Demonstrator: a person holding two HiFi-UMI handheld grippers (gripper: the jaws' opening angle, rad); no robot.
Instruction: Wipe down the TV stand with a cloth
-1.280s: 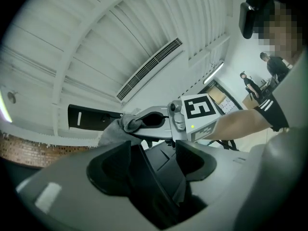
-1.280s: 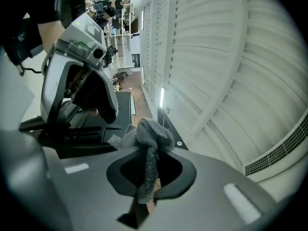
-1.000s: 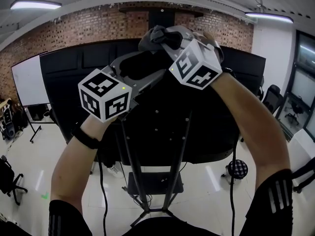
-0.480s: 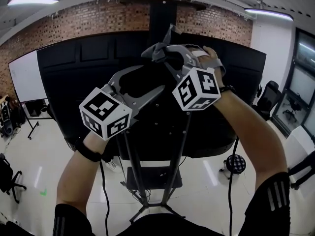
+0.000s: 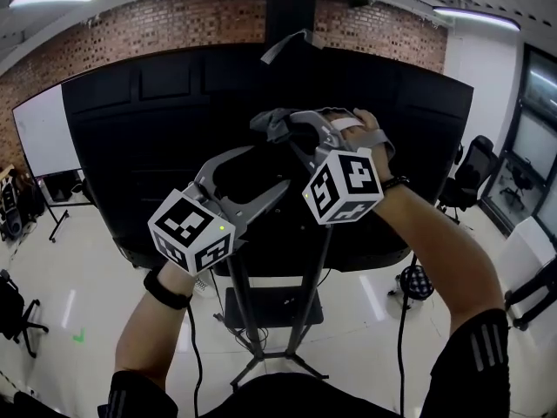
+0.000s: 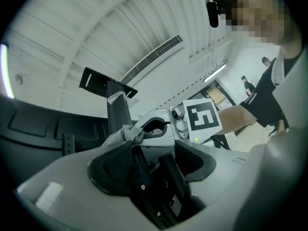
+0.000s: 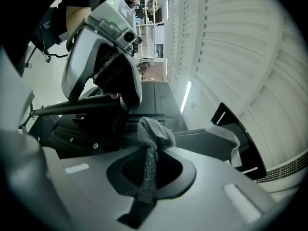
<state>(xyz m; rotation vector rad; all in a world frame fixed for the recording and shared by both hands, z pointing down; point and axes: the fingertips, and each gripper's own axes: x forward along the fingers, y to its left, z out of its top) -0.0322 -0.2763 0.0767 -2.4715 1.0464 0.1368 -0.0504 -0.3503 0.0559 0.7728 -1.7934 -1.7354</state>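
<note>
My right gripper (image 5: 271, 129) is shut on a bunched grey cloth (image 5: 268, 122), held up against the black back panel (image 5: 130, 146) of the big screen on the TV stand (image 5: 261, 320). The right gripper view has the cloth (image 7: 153, 131) pinched in my right gripper (image 7: 151, 167) and hanging through it. Just below, my left gripper (image 5: 280, 185) is shut and holds nothing, its tip under the right one. The left gripper view looks past my left gripper (image 6: 149, 150) up at the cloth (image 6: 126, 134). A grey strip (image 5: 283, 46) sits atop the stand's post.
A whiteboard (image 5: 39, 138) stands at the left, office chairs (image 5: 461, 177) at the right, another chair (image 5: 13, 312) at the lower left. Cables (image 5: 405, 320) hang behind the stand near a round stool (image 5: 419, 299). A small shelf (image 5: 274, 307) sits low between the stand's legs.
Both grippers have come down in front of the screen's back. The right one has carried the cloth down from the top edge. The left stays shut just below it.
</note>
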